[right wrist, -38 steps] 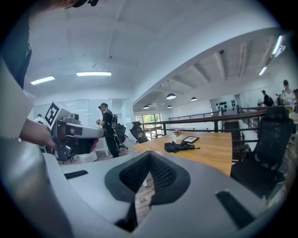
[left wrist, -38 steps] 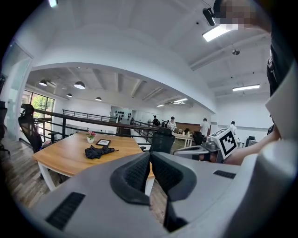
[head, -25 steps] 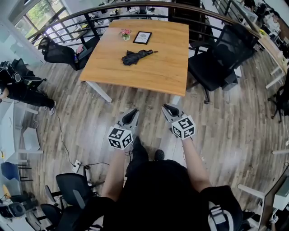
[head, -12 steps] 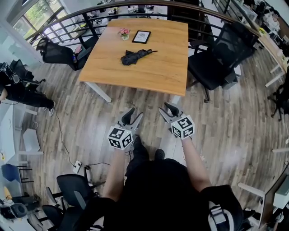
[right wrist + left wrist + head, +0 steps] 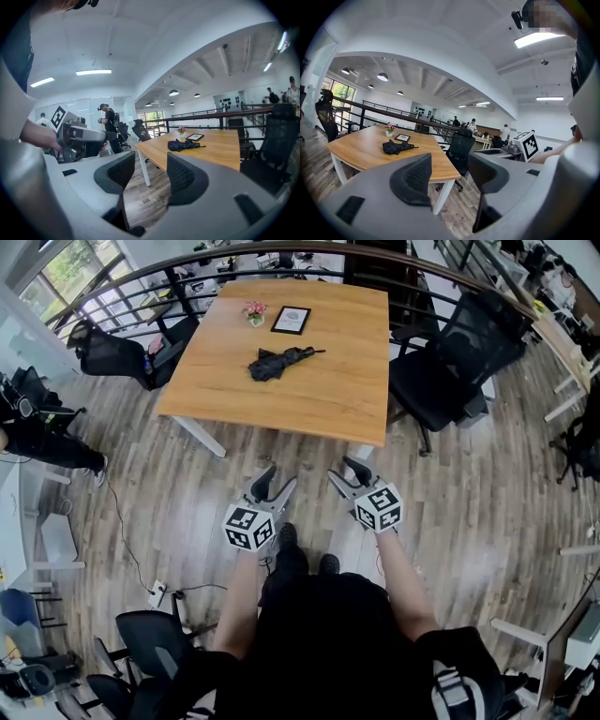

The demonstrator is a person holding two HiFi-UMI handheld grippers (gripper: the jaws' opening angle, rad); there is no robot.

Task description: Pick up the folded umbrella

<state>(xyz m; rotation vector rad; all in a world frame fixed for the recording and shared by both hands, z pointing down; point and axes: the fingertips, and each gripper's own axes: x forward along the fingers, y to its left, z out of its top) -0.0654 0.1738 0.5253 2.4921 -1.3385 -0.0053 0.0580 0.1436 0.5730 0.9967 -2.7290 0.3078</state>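
Note:
The folded black umbrella (image 5: 277, 362) lies on the wooden table (image 5: 309, 404), toward its far side, with the handle pointing right. It also shows in the left gripper view as the umbrella (image 5: 397, 146) and in the right gripper view as the umbrella (image 5: 184, 145). Both grippers hover over the floor, well short of the table's near edge. My left gripper (image 5: 275, 482) (image 5: 450, 164) is open. My right gripper (image 5: 345, 472) (image 5: 151, 164) is open too. The jaws of both have just been opening, with nothing between them.
A framed picture (image 5: 292, 320) and a small flower pot (image 5: 253, 312) stand behind the umbrella. A black office chair (image 5: 459, 352) sits at the table's right and another chair (image 5: 117, 352) at its left. A dark railing (image 5: 141, 277) runs behind. Wooden floor (image 5: 187, 484) lies before the table.
Both grippers went from shut to open, their jaws spreading wider frame by frame. The hands stayed over the floor in front of the table.

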